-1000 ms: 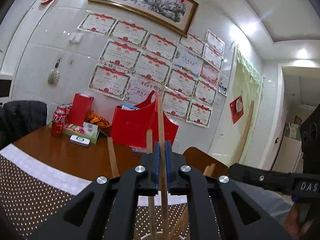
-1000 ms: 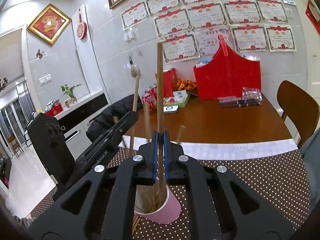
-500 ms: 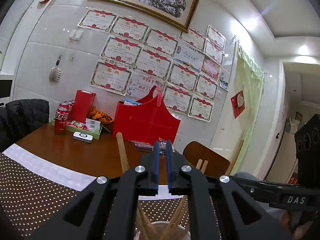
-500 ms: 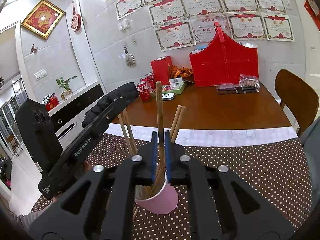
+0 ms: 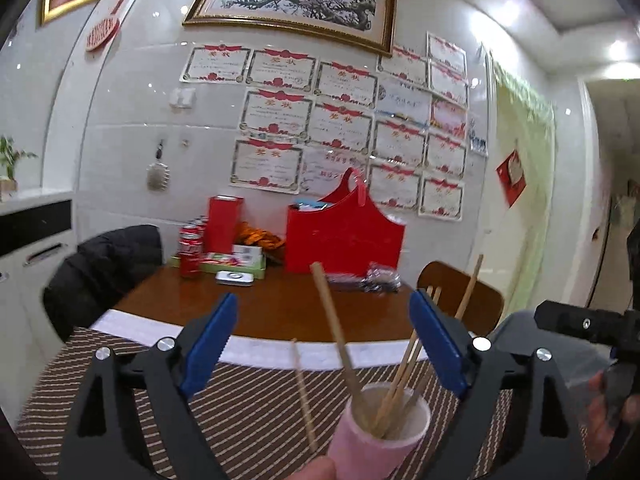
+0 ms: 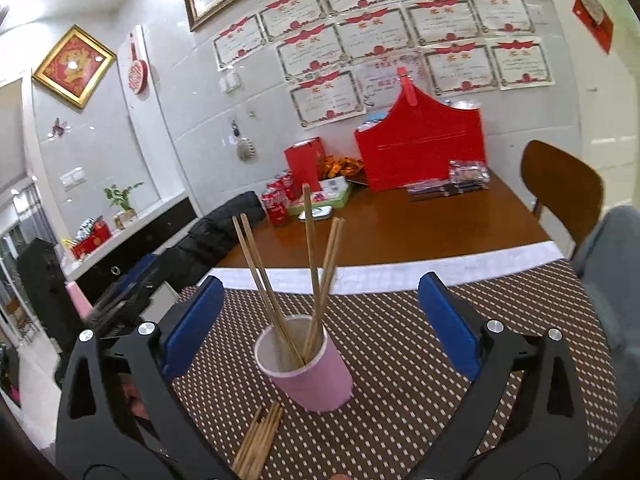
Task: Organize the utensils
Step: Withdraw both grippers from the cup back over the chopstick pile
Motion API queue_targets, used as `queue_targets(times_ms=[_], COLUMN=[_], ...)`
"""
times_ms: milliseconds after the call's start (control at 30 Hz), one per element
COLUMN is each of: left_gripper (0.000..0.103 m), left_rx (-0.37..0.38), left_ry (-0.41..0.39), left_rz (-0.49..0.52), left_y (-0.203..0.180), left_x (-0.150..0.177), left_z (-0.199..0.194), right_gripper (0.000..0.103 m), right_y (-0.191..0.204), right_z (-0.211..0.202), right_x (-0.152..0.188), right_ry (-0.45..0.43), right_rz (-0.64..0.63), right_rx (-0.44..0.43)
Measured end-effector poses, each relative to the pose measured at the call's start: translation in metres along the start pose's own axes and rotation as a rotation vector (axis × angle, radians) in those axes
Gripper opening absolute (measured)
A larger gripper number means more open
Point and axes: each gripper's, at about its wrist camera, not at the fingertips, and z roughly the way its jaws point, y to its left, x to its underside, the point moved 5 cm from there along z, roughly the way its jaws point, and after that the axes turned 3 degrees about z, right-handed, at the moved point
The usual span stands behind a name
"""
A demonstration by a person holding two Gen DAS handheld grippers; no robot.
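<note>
Both tools, left [image 5: 322, 342] and right [image 6: 320, 320], gape empty; 1 pink cup [image 6: 310, 372] holds 5 chopsticks [image 6: 312, 264].

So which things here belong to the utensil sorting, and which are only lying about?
Job:
- pink cup holding chopsticks
- loose chopsticks lying on the mat beside the cup
- left claw and right claw, both open

Lying about:
- red bag
- soda cans
- black jacket
- wooden chair

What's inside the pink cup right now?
The pink cup holds five wooden chopsticks, leaning against its rim. Their lower tips and the cup's bottom are hidden by its wall.
</note>
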Motion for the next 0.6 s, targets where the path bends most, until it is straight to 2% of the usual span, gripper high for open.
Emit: queue_targets(times_ms=[233, 600], left_gripper=[0.087, 0.087], left_rx=[-0.086, -0.128], left_ry=[0.109, 0.210], left_rz=[0.041, 0.049], left_y=[0.012, 0.007], left_x=[0.017, 0.045], left_z=[-0.052, -0.109], right_gripper=[0.096, 0.096], right_y=[0.007, 0.024], right_z=[-0.032, -0.076], right_x=[0.023, 0.060], right_ry=[0.022, 0.053], right_rz=[0.014, 0.023], right_rx=[0.044, 0.065])
